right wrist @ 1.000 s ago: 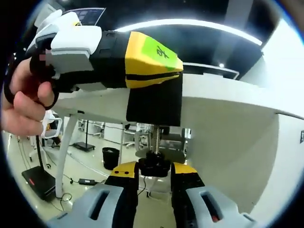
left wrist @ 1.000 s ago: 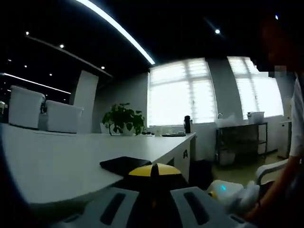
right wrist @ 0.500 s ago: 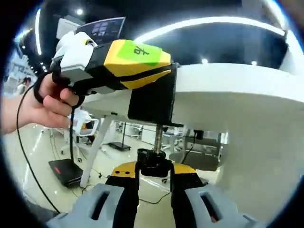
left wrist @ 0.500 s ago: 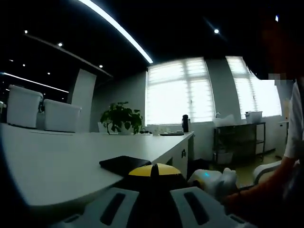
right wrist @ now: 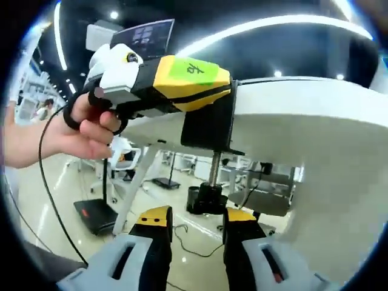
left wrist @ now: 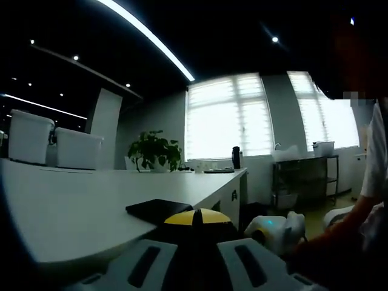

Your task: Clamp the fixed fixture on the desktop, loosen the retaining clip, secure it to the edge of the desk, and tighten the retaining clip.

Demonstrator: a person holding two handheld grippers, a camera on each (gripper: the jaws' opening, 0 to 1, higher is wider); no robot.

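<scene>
White desk edge carries your black fixture; left gripper is closed on it. Right gripper, jaws apart, brackets the screw knob beneath, contact unclear.

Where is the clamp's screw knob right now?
In the right gripper view, the screw knob hangs under the desk edge, just above the right gripper.

only writing I can spot is a scribble on the green sticker, can't read it
</scene>
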